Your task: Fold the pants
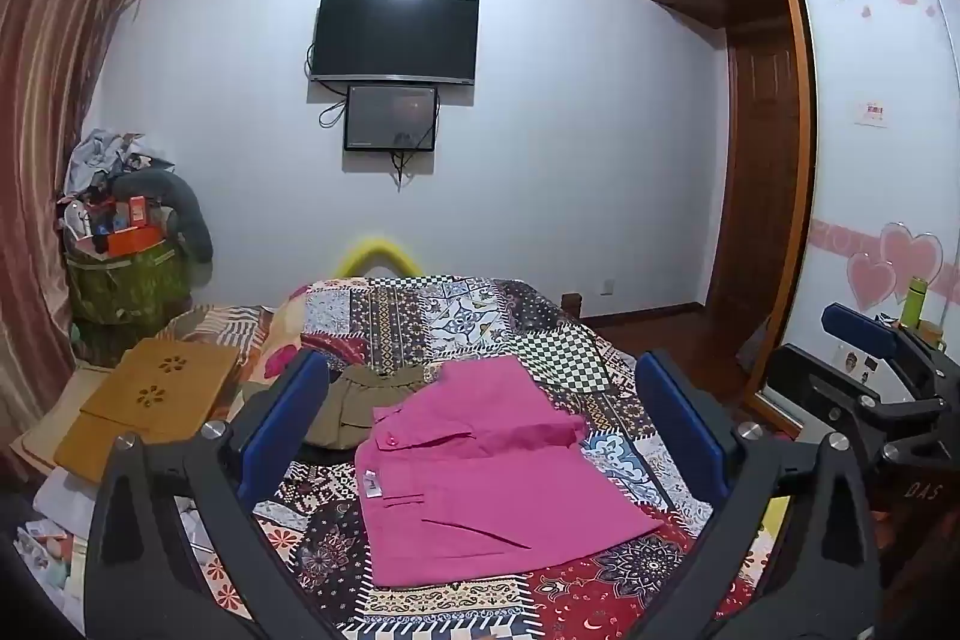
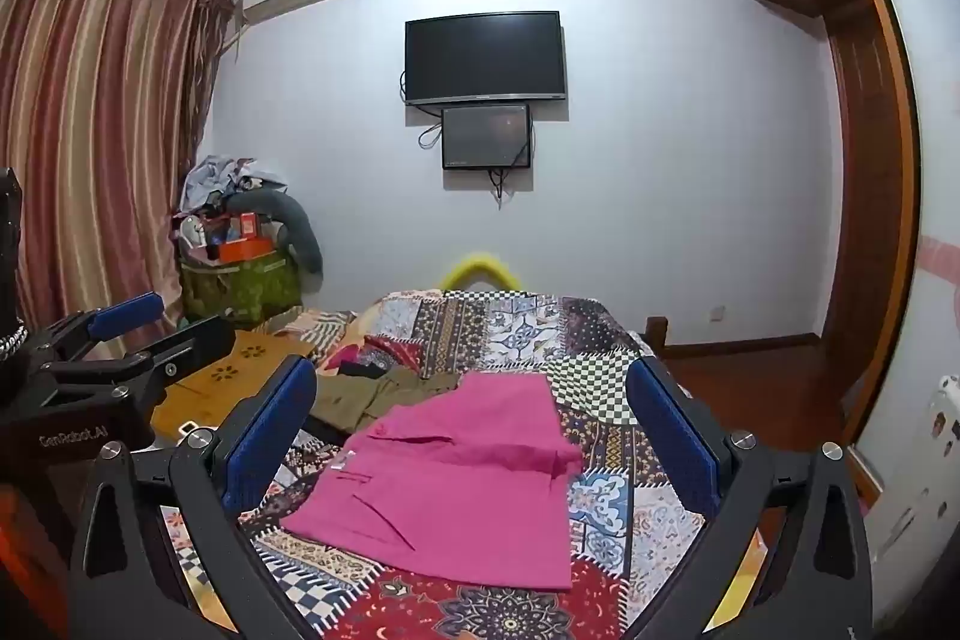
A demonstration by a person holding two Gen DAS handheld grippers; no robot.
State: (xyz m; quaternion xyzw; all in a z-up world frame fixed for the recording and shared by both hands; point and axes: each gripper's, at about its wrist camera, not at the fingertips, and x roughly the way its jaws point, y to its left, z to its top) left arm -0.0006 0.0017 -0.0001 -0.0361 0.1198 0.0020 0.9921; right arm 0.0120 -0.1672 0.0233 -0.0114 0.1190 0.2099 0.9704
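Pink pants (image 1: 480, 466) lie folded into a compact rectangle on the patchwork bed cover (image 1: 456, 316); they also show in the right wrist view (image 2: 462, 472). My left gripper (image 1: 480, 430) is open and empty, held above and in front of the pants, its blue pads (image 1: 288, 418) wide apart. My right gripper (image 2: 468, 430) is open and empty too, hovering over the pants. Each gripper shows in the other's view: the right one (image 1: 870, 370) at the right edge, the left one (image 2: 114, 340) at the left edge.
Olive-green clothing (image 1: 366, 400) lies just behind the pink pants. A wooden lap tray (image 1: 150, 406) sits at the bed's left. A loaded green bag (image 1: 126, 274) stands by the curtain. A wardrobe (image 1: 870, 160) stands to the right, and a TV (image 1: 396, 37) hangs ahead.
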